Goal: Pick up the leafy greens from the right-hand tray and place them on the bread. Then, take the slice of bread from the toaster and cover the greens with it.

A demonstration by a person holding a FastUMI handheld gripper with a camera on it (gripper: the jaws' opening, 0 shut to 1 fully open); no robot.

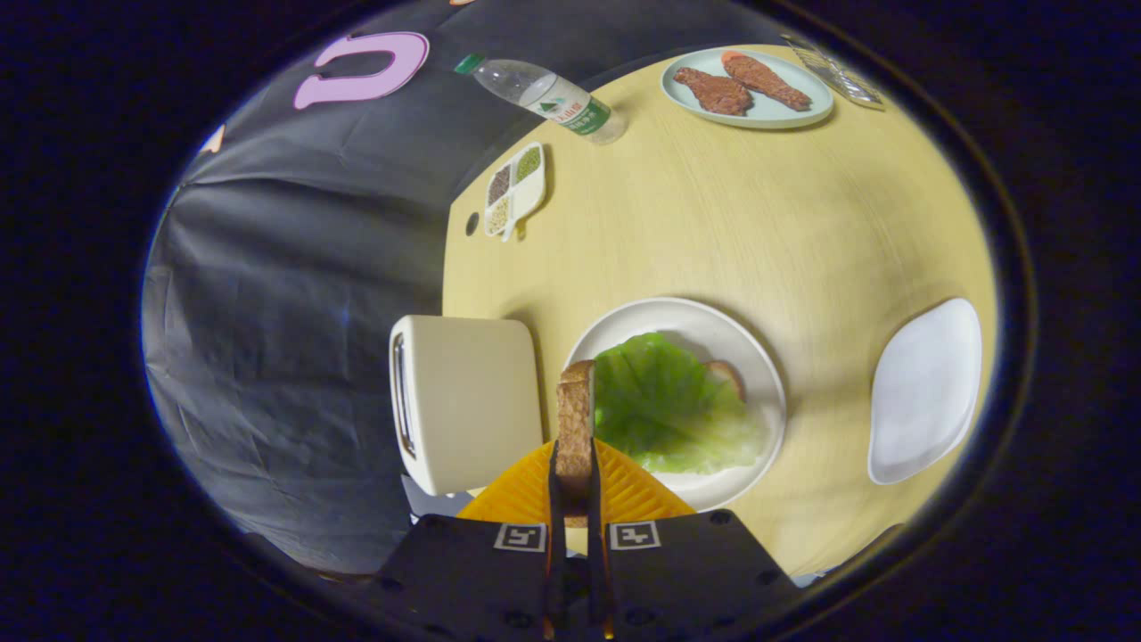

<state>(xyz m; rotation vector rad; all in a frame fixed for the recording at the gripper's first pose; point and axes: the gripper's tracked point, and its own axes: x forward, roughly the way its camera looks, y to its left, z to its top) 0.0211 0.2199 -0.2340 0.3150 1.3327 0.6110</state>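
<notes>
My gripper (575, 477) is shut on a slice of toasted bread (576, 419), held edge-on between the fingers and lifted above the table. Just beyond the fingers lies a round white plate (767, 374) with a green lettuce leaf (664, 410) spread over another slice of bread (726, 373), of which only a brown corner shows. The cream toaster (468, 401) stands just beside the held slice, on the side away from the plate, its slot facing the booth wall.
An empty white tray (927, 388) lies on the far side of the plate from the toaster. Further off on the wooden table (713, 214) are a pale plate with two meat pieces (747, 87), a water bottle (544, 94) on its side and a small divided dish (515, 189).
</notes>
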